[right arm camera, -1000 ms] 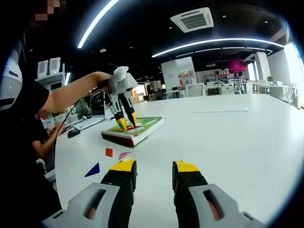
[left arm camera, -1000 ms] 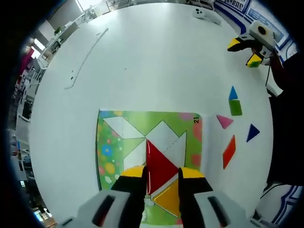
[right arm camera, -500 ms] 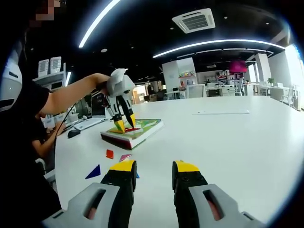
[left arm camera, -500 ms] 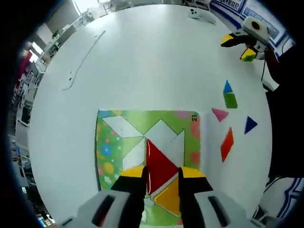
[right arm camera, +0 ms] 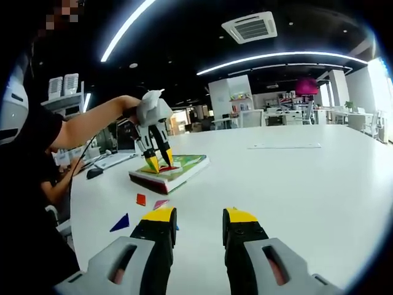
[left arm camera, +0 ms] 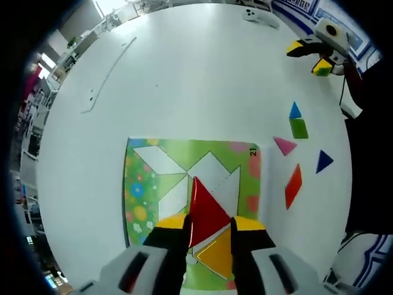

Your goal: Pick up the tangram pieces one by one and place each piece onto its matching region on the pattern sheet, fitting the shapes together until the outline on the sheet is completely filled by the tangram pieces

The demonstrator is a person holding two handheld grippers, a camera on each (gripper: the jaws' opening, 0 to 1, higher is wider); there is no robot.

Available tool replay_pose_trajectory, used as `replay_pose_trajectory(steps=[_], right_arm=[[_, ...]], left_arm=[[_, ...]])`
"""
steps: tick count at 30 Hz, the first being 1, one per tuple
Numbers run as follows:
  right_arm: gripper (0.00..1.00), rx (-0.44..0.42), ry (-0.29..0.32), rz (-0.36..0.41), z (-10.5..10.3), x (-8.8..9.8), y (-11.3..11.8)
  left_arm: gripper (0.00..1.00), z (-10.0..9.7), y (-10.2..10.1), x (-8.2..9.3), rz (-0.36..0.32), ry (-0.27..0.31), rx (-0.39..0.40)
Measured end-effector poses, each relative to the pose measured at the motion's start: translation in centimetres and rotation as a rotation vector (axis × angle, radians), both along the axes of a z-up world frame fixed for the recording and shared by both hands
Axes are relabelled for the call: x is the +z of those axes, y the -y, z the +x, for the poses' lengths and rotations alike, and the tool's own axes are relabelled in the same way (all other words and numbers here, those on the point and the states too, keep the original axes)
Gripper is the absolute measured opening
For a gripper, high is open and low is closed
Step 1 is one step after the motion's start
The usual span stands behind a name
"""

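Left tool [left arm camera: 209,226] spread over green pattern sheet [left arm camera: 142,190] on white round tabletop [left arm camera: 184,80]; large red triangle piece [left arm camera: 206,209] between its tips, resting on the sheet, contact with the pads unclear. Orange triangle piece [left arm camera: 216,257] just below, already on the sheet. Off the sheet's right edge, loose: pink triangle [left arm camera: 284,145], orange parallelogram [left arm camera: 293,185], dark blue triangle [left arm camera: 323,161], green square [left arm camera: 298,128], light blue triangle [left arm camera: 295,111]. Right tool [right arm camera: 198,216] spread, empty, above bare tabletop.
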State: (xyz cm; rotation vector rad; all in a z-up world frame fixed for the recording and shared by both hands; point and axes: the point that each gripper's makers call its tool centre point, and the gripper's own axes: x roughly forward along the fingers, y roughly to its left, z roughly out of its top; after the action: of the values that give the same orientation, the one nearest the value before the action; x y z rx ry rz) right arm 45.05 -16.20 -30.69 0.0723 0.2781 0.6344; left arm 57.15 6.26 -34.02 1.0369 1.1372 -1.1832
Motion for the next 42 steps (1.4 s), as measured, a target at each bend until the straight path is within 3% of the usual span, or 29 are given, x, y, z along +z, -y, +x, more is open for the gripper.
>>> replay_pose_trajectory(steps=[2, 5, 7, 10, 16, 18, 26, 32, 35, 37, 38, 42], right_arm=[[0.31, -0.002, 0.001, 0.000, 0.0, 0.0, 0.1], [0.31, -0.008, 0.001, -0.002, -0.1, 0.0, 0.4], [0.31, -0.012, -0.004, -0.003, -0.1, -0.1, 0.5], [0.31, -0.012, -0.006, 0.000, 0.2, -0.2, 0.3], [0.31, 0.019, 0.003, 0.000, 0.1, 0.1, -0.8], [0.31, 0.021, 0.001, -0.004, 0.0, 0.0, -0.8], [0.31, 0.006, -0.012, -0.003, 0.0, -0.4, -0.5], [0.31, 0.020, -0.012, -0.005, -0.1, -0.4, -1.0], [0.31, 0.014, -0.016, -0.007, -0.1, -0.5, -0.8], [0.31, 0.011, -0.019, -0.009, 0.0, -0.6, -0.8], [0.31, 0.012, -0.019, -0.010, 0.0, -0.6, -0.8], [0.31, 0.013, -0.015, -0.012, -0.1, -0.3, -0.8]], left_arm=[[0.27, 0.2, 0.5, 1.0, -0.090, -0.019, 0.018], [0.31, 0.8, 0.4, 3.6, -0.203, 0.013, -0.013], [0.35, 0.1, -0.8, 3.7, -0.171, 0.013, -0.046], [0.40, -1.0, -1.8, 2.1, -0.090, 0.001, -0.115], [0.39, -0.7, -1.8, -0.3, -0.042, 0.030, -0.130], [0.38, -0.8, -1.9, -0.3, -0.038, 0.015, -0.123], [0.30, -0.8, -2.1, -0.4, -0.053, 0.011, -0.060], [0.31, -0.8, -1.8, -0.2, -0.067, 0.025, -0.093], [0.33, -0.7, 0.8, 0.3, -0.185, 0.006, 0.057], [0.31, -0.5, 1.2, 0.0, -0.187, -0.012, 0.157], [0.31, -0.1, 0.9, -0.2, -0.170, 0.017, 0.138], [0.31, -0.5, 0.8, -0.2, -0.161, 0.020, 0.090]])
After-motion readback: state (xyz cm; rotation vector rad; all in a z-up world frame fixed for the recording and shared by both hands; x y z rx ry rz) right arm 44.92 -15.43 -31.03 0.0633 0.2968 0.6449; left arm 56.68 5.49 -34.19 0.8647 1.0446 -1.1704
